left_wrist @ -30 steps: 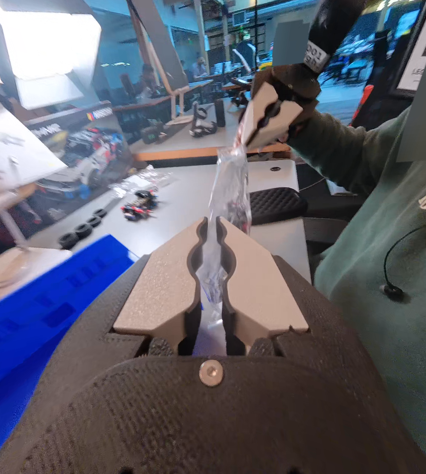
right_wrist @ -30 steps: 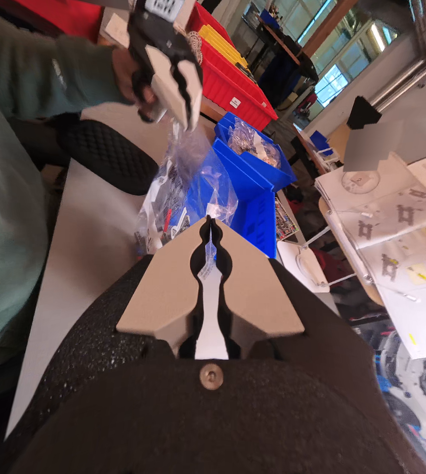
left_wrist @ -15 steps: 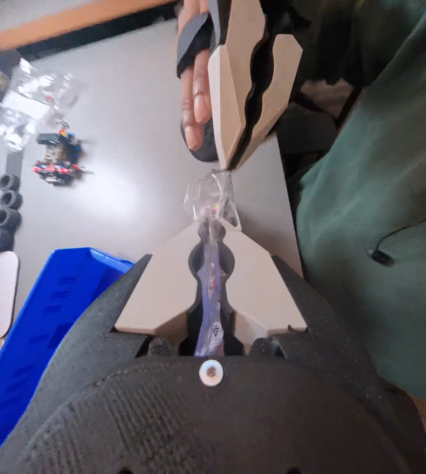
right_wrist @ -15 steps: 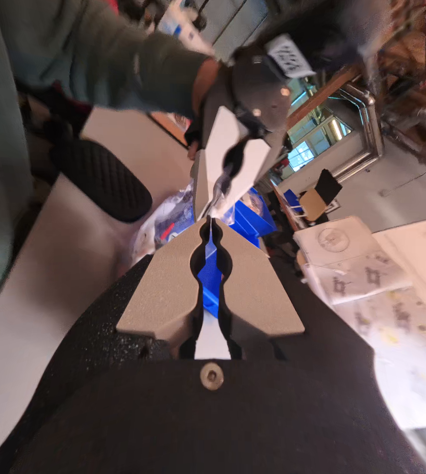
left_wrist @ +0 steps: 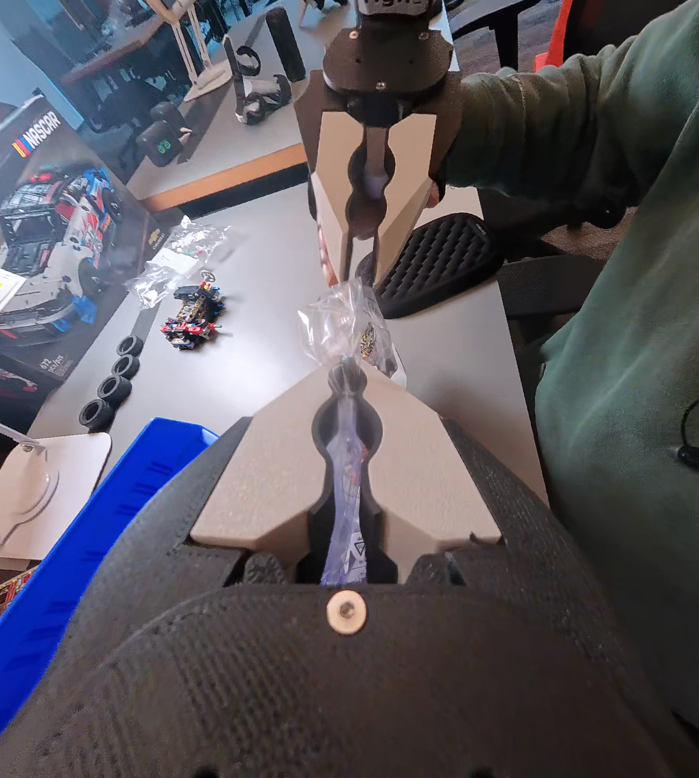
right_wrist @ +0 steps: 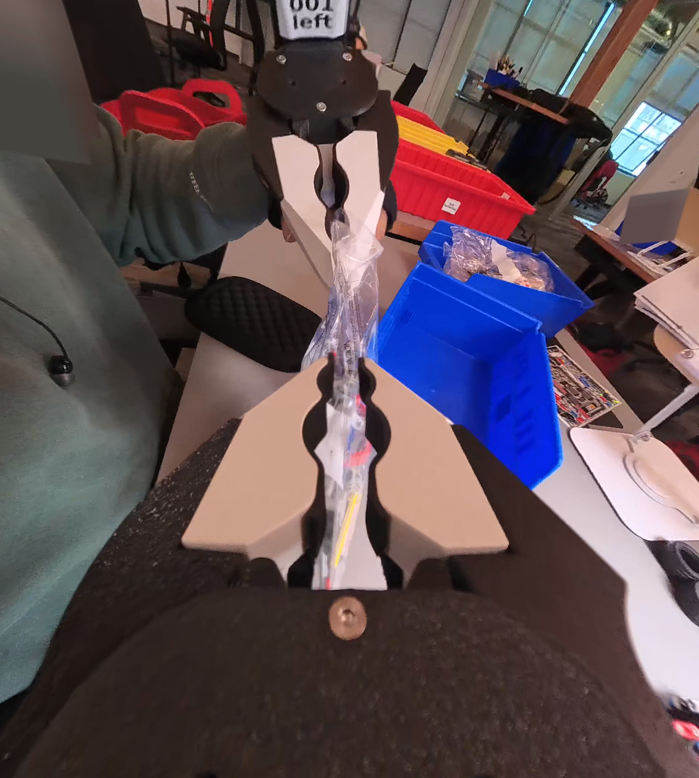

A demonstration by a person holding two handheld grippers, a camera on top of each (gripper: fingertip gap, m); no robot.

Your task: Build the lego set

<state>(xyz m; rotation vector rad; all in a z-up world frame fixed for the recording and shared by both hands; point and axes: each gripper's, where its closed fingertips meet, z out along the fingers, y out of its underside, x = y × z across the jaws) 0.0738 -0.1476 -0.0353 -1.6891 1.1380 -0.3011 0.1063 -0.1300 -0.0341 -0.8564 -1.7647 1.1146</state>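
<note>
A clear plastic bag of lego parts [left_wrist: 341, 326] is stretched between my two grippers above the grey table [left_wrist: 255, 379]. My left gripper [left_wrist: 345, 371] is shut on one end of it; the bag runs back between its fingers. My right gripper [left_wrist: 362, 271] faces it from above and pinches the other end. In the right wrist view my right gripper [right_wrist: 346, 358] is shut on the bag [right_wrist: 352, 290], and my left gripper [right_wrist: 335, 219] holds the far end. A partly built lego car [left_wrist: 194, 313] lies on the table to the left.
Several black tyres [left_wrist: 114, 379] line up beside the lego box [left_wrist: 40, 219]. Empty bags [left_wrist: 179, 257] lie near the car. A blue bin [left_wrist: 86, 526] sits under my left gripper; more blue bins [right_wrist: 465, 370], a red bin [right_wrist: 444, 185] and a black wrist rest [right_wrist: 255, 320] show too. My hands' fingertips stand some 5 cm from each other.
Both grippers have turned to face each other head-on and drawn apart a little. The bag stays held at both ends and is pulled longer between them.
</note>
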